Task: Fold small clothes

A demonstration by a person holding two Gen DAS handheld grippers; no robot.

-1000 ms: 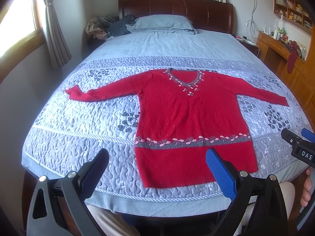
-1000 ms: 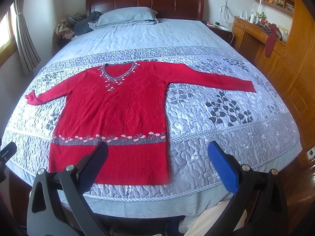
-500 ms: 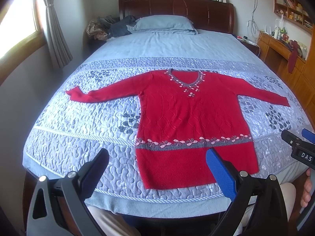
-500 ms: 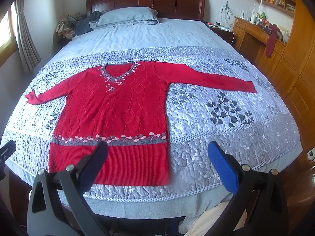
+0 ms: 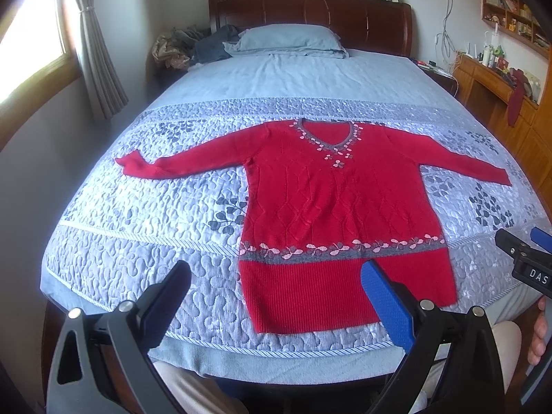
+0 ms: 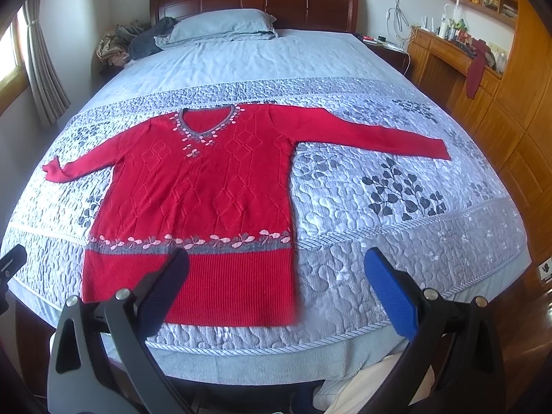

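A: State the position and orientation of the red sweater (image 5: 331, 207).

B: It lies flat, face up, on the quilted cover of the bed (image 5: 145, 227). Its long axis runs from hem to neckline; the V-neck points toward the headboard (image 5: 310, 10), and the ribbed hem is at the end of the bed farthest from the headboard. Both sleeves are spread sideways, roughly parallel to the headboard.

A: Gripper status?

B: The left gripper (image 5: 276, 296) is spread wide and holds nothing; it hangs above the hem end, clear of the fabric. The right gripper (image 6: 276, 289) is likewise spread and holds nothing, at the same end of the bed.

A: Anything hidden or unclear?

B: In the left wrist view the blue finger (image 5: 386, 307) covers part of the hem. In the right wrist view the dark finger (image 6: 165, 289) overlaps the ribbed band. The far sleeve cuff curls, so its end is hard to make out. The pillow (image 6: 220, 26) lies against the headboard.
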